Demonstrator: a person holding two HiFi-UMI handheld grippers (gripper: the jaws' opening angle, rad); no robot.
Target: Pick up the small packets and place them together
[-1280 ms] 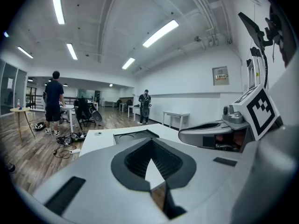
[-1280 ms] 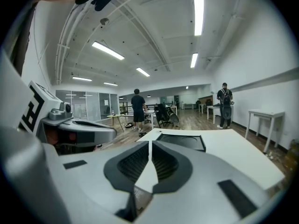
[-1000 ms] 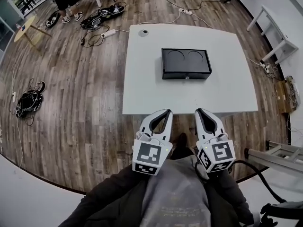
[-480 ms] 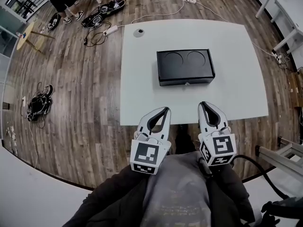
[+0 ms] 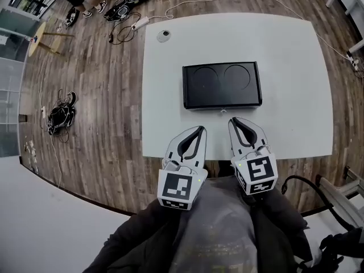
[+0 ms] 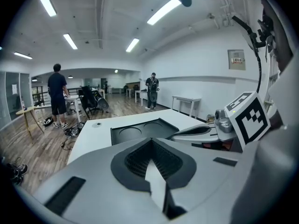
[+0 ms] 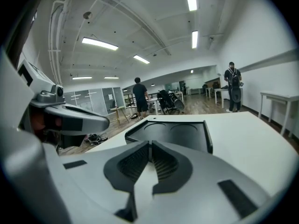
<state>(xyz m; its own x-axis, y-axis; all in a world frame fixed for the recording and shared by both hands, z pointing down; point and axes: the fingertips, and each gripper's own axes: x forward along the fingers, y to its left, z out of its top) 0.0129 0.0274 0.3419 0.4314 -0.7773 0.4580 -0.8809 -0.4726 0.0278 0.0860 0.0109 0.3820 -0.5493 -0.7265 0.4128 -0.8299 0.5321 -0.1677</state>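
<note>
No small packets show in any view. A black box with two round recesses in its top lies in the middle of the white table; it also appears as the black box and the black box just past the jaws. My left gripper hovers over the table's near edge, jaws together, nothing between them. My right gripper is beside it, slightly closer to the box, also shut and empty. Each gripper view shows closed tips: left gripper, right gripper.
A small grey round object sits at the table's far left corner. Cables and shoes lie on the wood floor to the left, near a round side table. People stand far off in the room.
Both grippers have come forward from short of the table to over its near edge. The table and black box now lie closer and more central in the head view.
</note>
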